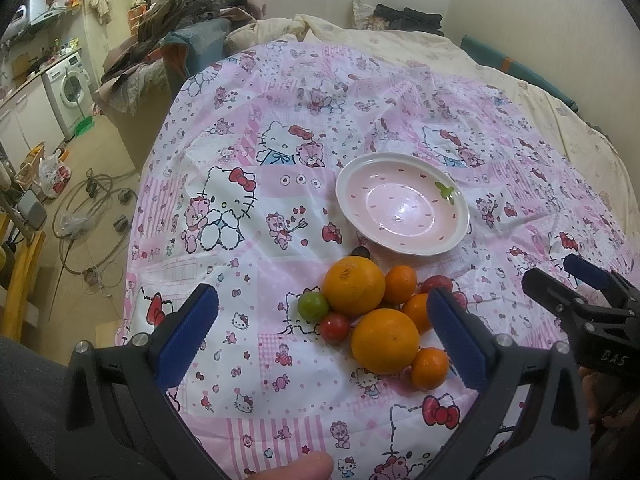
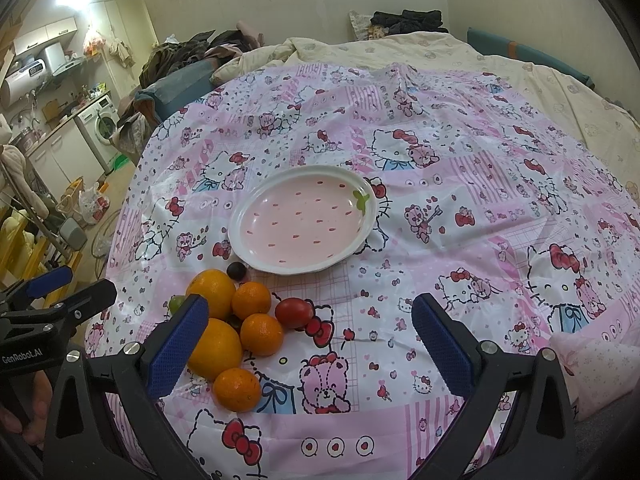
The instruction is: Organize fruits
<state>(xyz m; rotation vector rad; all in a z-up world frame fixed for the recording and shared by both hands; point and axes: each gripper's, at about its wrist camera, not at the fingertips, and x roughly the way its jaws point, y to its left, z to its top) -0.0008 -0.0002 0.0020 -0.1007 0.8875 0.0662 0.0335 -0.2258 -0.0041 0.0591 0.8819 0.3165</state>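
Observation:
A pile of fruit lies on the pink Hello Kitty cloth: two large oranges (image 1: pixel 354 286) (image 1: pixel 385 340), several small tangerines (image 1: pixel 430 367), red tomatoes (image 1: pixel 334 327), a green lime (image 1: pixel 313 305) and a dark grape (image 2: pixel 236 270). An empty pink strawberry-pattern plate (image 1: pixel 402 210) (image 2: pixel 302 220) sits just beyond the pile. My left gripper (image 1: pixel 322 340) is open above the near side of the pile. My right gripper (image 2: pixel 310 344) is open to the right of the pile, empty; it also shows in the left wrist view (image 1: pixel 560 276).
The cloth (image 1: pixel 280 140) covers a bed with a cream quilt (image 2: pixel 440 52) behind. Clothes (image 1: pixel 192 12) are heaped at the far left. The bed edge drops at left to a floor with hoses (image 1: pixel 92 216) and a washing machine (image 1: pixel 70 84).

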